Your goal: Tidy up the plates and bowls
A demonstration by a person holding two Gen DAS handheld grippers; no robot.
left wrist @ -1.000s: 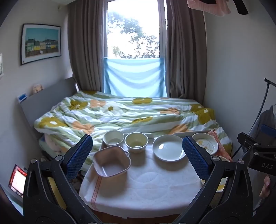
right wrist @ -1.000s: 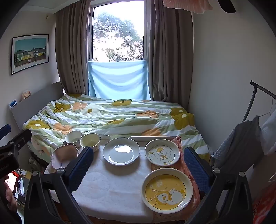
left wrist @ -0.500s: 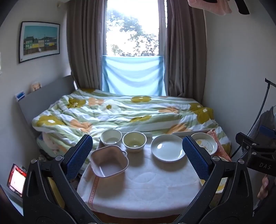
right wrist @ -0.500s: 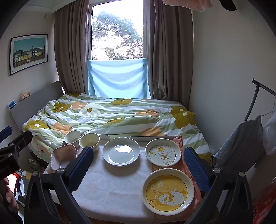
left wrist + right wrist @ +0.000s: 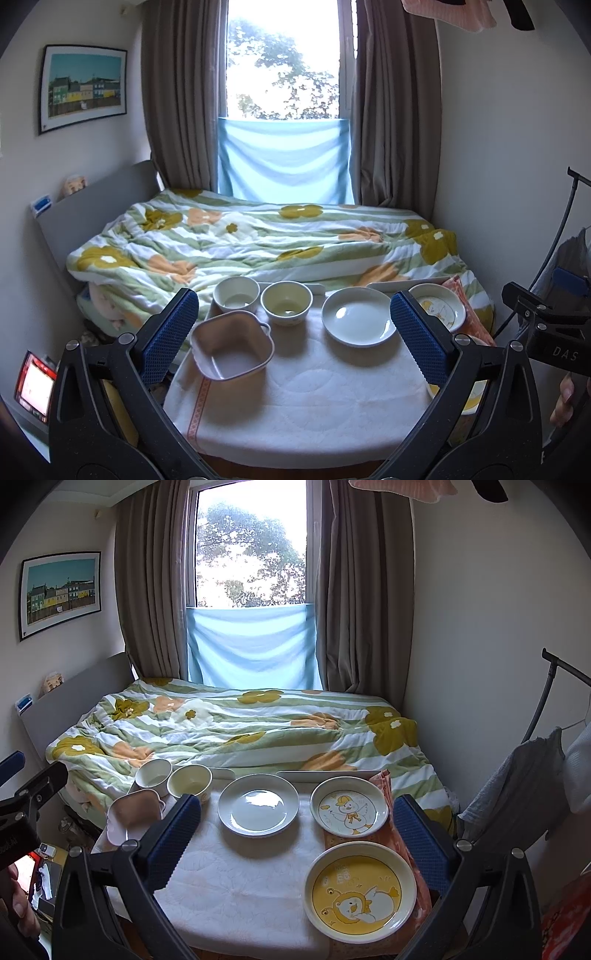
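On the white-clothed table [image 5: 306, 402] stand a pink square bowl [image 5: 231, 345], a white round bowl [image 5: 236, 293], a cream round bowl [image 5: 286, 302], a plain white plate [image 5: 359, 320] and a small duck plate [image 5: 439, 307]. The right wrist view shows the same white plate [image 5: 258, 804], the small duck plate [image 5: 349, 806] and a large yellow duck plate [image 5: 360, 890]. My left gripper [image 5: 293, 334] is open and empty, held back from the pink bowl. My right gripper [image 5: 297, 836] is open and empty, above the near table edge.
A bed with a flowered duvet [image 5: 258, 240] lies right behind the table. A patterned orange cloth [image 5: 391, 834] lies under the duck plates. A clothes rack with hanging garments [image 5: 532, 775] stands at the right. A lit screen [image 5: 35, 387] sits low at the left.
Both views have shifted slightly; the left view has drifted a little so the dishes sit lower left. No dish has moved and both grippers stay open.
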